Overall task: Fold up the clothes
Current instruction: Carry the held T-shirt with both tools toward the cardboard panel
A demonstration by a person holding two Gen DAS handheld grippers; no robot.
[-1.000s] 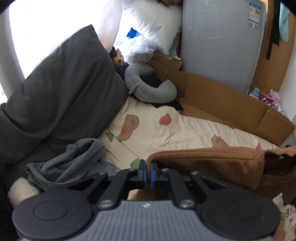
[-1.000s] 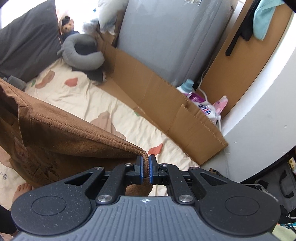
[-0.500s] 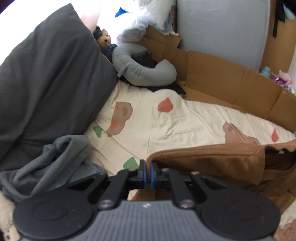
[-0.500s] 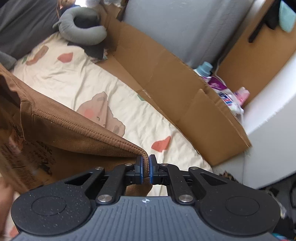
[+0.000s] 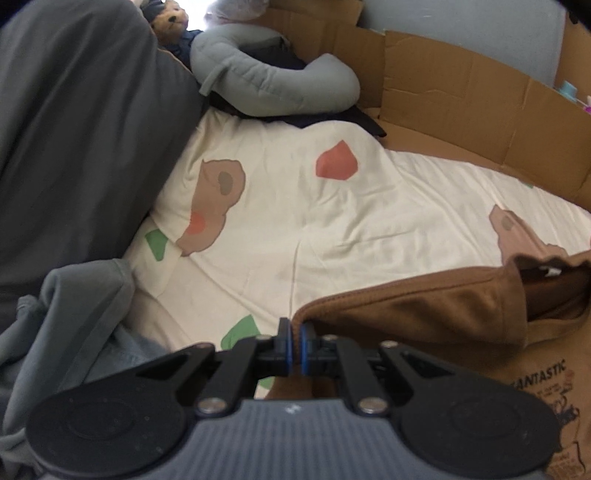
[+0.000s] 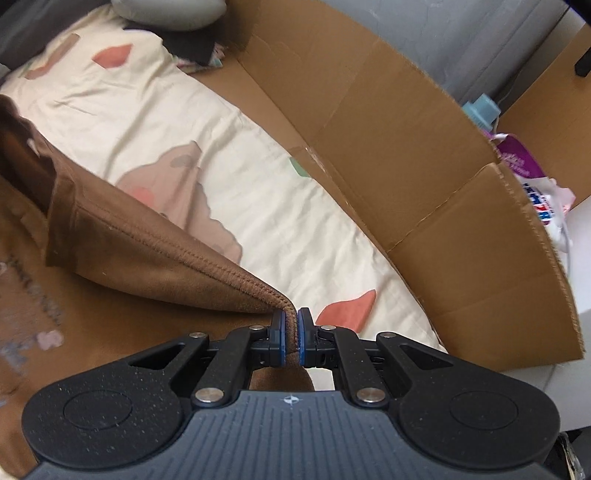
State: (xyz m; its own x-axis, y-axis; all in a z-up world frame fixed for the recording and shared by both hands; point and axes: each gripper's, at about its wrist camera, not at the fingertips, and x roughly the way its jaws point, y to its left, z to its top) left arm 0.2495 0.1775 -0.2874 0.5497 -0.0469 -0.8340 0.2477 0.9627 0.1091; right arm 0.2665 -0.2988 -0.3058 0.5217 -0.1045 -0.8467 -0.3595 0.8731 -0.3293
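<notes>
A brown printed T-shirt [image 5: 424, 310] is stretched between my two grippers over a cream patterned bed sheet [image 5: 332, 221]. My left gripper [image 5: 294, 343] is shut on one corner of its hem. My right gripper [image 6: 290, 338] is shut on the other corner of the brown T-shirt [image 6: 140, 254], with the stitched hem running away to the left. The shirt's lower part with the print lies low near the sheet.
A grey-blue garment [image 5: 66, 325] lies bunched at the left. A dark grey pillow [image 5: 74, 129], a grey neck pillow [image 5: 277, 85] and a teddy bear [image 5: 170, 18] sit behind. Cardboard walls [image 6: 406, 147] edge the bed, with bottles [image 6: 524, 166] beyond.
Both grippers have moved down and forward toward the sheet, carrying the brown T-shirt with them. Both stay shut on it.
</notes>
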